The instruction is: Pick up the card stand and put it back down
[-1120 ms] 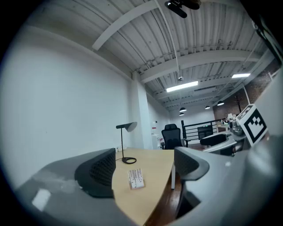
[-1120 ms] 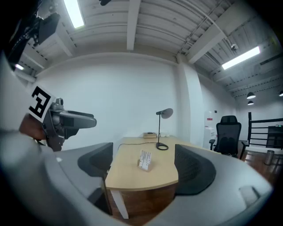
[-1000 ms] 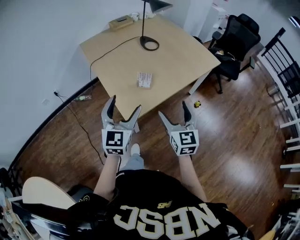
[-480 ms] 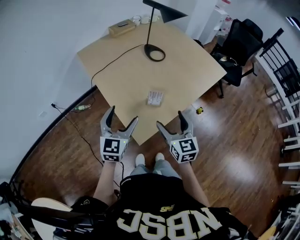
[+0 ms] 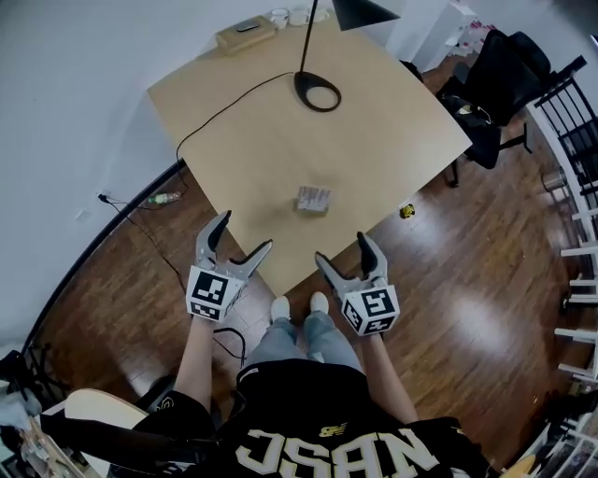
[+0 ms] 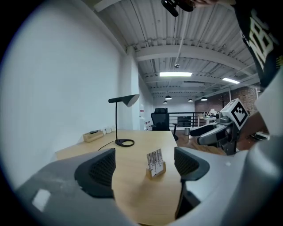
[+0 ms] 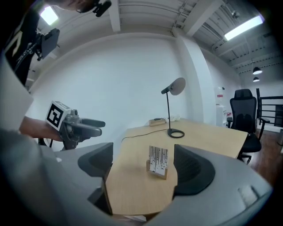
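Both wide apart and empty: left tongs, right tongs, just short of the desk. Striped card stand sits upright on it, lamp behind. Shirt reads NBSC.

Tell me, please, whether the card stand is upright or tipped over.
Upright: the card stand rests on its wooden base on the table, its cards pointing up.

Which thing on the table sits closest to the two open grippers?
The card stand, a small wooden base holding striped cards, alone toward the near corner of the table. The lamp and the wooden box sit farther back, at the far side.
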Demonstrator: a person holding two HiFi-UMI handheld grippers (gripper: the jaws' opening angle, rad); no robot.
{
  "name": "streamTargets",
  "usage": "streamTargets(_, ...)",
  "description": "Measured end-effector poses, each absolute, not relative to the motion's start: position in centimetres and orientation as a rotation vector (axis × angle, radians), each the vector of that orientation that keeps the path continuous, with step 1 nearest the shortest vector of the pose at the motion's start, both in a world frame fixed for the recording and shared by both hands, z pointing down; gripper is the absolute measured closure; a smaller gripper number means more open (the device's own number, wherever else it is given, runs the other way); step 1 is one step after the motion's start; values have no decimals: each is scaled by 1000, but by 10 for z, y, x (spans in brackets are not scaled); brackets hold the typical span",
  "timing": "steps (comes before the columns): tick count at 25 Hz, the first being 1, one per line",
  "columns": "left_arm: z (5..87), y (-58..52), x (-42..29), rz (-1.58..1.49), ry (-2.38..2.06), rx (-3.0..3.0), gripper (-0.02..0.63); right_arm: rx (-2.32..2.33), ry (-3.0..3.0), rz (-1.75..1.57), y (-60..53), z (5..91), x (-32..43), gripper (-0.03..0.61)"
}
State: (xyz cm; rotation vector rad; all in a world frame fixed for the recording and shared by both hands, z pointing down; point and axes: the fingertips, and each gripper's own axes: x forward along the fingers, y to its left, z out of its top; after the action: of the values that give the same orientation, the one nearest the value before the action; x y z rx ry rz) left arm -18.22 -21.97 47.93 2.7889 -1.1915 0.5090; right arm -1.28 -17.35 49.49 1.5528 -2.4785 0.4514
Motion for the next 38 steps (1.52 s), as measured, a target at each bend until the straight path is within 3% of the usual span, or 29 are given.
streamTargets(10, 578, -271, -193, 962, -933, 2800, 176, 1516, -2408, 563, -169, 567, 3, 149)
streamTargets(24, 694, -325, -40, 1015, -548, 2824, 196, 1581, -2340, 696, -155, 622, 48, 149)
streamTargets(25, 697, -324, -33, 1034, -517, 2829, 231, 1587, -2335, 698, -156, 623, 52, 149)
streamTargets(27, 701, -318, -21, 1069, -447, 2849, 375, 1597, -2332, 693, -158, 622, 58, 149)
streamTargets(30, 698, -301, -8, 1063, -392, 2888, 484, 1604, -2348, 671, -163, 611, 64, 149)
streamTargets(38, 581, -285, 2, 778, -630, 2920, 500, 1616, -2458, 555, -186, 531, 60, 149)
